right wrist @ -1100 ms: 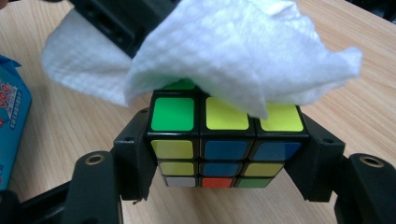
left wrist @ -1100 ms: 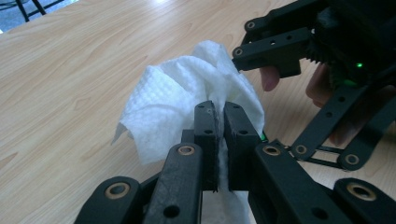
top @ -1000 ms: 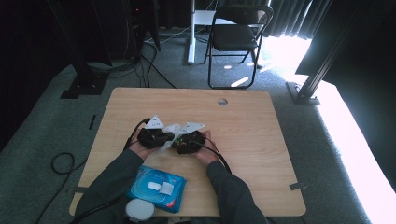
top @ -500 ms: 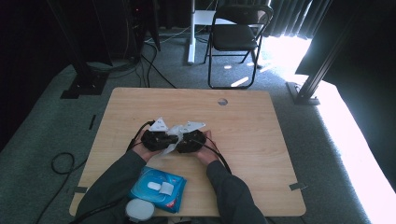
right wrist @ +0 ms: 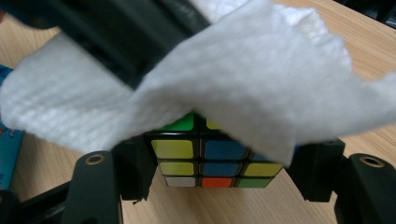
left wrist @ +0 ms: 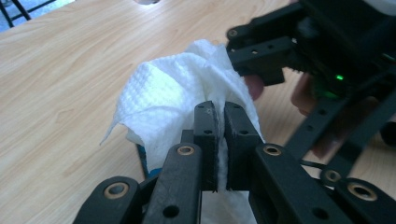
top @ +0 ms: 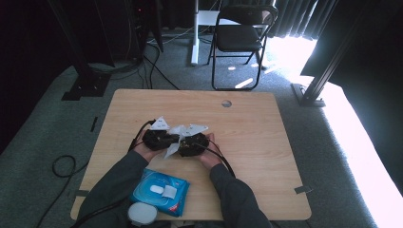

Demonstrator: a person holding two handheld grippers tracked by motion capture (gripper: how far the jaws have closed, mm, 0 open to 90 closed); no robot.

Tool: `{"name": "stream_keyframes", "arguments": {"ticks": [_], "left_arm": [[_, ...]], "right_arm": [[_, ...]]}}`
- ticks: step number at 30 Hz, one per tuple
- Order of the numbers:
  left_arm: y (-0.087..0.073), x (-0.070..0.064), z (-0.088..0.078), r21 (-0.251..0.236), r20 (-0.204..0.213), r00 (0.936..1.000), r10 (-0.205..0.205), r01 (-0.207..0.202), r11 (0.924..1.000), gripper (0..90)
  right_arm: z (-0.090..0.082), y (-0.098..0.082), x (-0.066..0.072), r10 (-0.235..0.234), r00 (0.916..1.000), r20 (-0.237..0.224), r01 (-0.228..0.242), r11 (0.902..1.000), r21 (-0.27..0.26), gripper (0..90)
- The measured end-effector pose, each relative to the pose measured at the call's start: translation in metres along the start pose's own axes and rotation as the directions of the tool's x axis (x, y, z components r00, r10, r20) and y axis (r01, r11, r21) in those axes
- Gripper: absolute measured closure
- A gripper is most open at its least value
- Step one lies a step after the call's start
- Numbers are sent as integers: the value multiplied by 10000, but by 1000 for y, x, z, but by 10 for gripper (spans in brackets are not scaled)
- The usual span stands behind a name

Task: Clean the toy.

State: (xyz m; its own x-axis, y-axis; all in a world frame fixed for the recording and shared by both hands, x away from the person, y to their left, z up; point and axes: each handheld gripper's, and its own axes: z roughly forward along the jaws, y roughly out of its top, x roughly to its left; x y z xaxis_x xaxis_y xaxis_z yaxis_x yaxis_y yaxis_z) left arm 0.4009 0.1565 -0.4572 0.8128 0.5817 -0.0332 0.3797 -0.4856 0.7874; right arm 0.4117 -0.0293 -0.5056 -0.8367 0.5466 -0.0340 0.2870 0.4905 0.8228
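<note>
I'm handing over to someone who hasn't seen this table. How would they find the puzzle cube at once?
Start at the wooden table and go to its middle, where the two grippers meet. The right gripper clamps the puzzle cube between its jaws, under the white wipe that the left gripper pinches. It is the one thing with a grid of yellow, blue, orange and green squares, unlike the flat blue wipe pack near the person.

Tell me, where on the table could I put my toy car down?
The table has bare wood on its right half, and along the far edge around the small round hole. The far left corner is free too. It is crowded in the middle, where both grippers hold the wipe and puzzle cube, and near the front left by the blue wipes pack.
</note>
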Motion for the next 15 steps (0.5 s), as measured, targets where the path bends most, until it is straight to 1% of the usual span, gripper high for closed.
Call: {"name": "stream_keyframes", "arguments": {"ticks": [3,4,8,9,10,12,13,15], "left_arm": [[0,3,-1,-41,-96,9999,-109,108,9999,850],[1,7,-2,-77,-218,9995,-212,210,9997,850],[0,14,-5,-163,-410,9981,-453,447,9989,851],[0,14,-5,-163,-410,9981,-453,447,9989,850],[-2,20,-4,-169,-613,9962,-619,610,9980,850],[-3,25,-4,-180,-764,9934,-858,846,9963,850],[-3,26,-4,-151,-882,9921,-896,886,9960,850],[-3,28,-4,-129,-972,9909,-932,924,9956,849]], "right_arm": [[-1,0,2,-89,9999,-78,89,10000,-23,343],[-1,1,3,-118,9999,-97,118,9999,-31,343],[-2,2,6,-237,9996,-175,236,9997,-87,343],[-2,2,6,-237,9996,-175,236,9997,-87,343],[-2,2,6,-264,9995,-170,263,9996,-75,343],[0,2,8,-346,9992,-215,346,9994,-32,343],[0,1,8,-353,9991,-233,352,9994,-26,343],[1,1,9,-362,9989,-293,362,9993,-15,343]]}}
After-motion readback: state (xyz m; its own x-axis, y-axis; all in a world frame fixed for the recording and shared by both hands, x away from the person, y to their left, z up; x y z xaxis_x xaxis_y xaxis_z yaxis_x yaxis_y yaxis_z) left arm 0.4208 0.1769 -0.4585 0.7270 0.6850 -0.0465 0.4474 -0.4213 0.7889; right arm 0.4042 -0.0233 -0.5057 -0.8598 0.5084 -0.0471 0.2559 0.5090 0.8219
